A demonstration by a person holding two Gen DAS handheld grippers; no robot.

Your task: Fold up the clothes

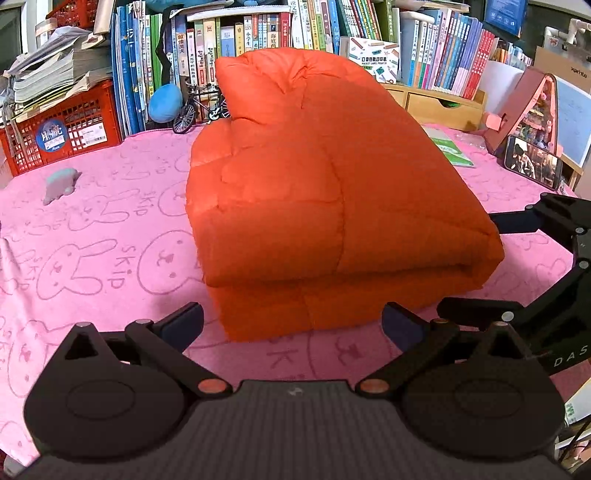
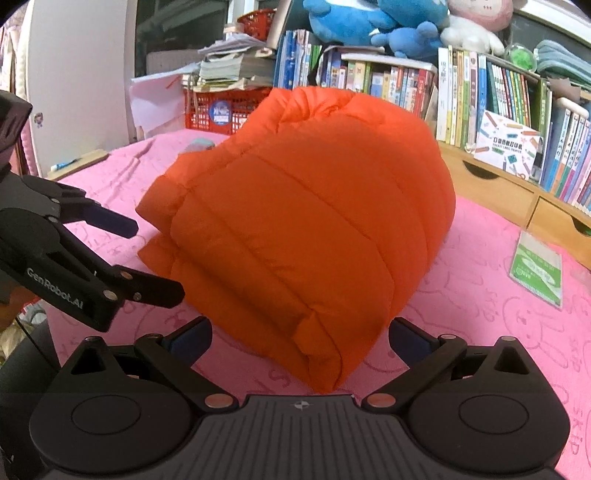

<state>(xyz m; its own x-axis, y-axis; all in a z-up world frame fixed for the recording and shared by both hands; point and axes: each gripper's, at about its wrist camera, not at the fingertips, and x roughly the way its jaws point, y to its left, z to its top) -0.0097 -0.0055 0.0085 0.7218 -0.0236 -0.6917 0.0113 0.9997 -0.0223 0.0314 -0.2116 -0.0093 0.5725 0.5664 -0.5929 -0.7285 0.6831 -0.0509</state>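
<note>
Left wrist view: left gripper [image 1: 291,325] spread wide, gripping nothing, just short of the folded orange puffer jacket [image 1: 325,199] on my pink bunny-print cloth [image 1: 92,266]. Right gripper visible at the right edge.

Right wrist view: right gripper [image 2: 300,338] also spread, empty, fingers flanking the jacket's near corner without contact. Green booklet [image 2: 537,271] lies far right.

Both cams sit low and close over the pink cloth [image 1: 92,258], looking along their own fingers at the folded orange jacket [image 1: 325,206]. The left wrist view faces it nearly square on, bookshelf [image 1: 258,33] far behind. The right wrist view comes in from the right, angled leftward. They share the jacket, the red crate [image 2: 221,110], and each catches the other gripper at its edge.
</note>
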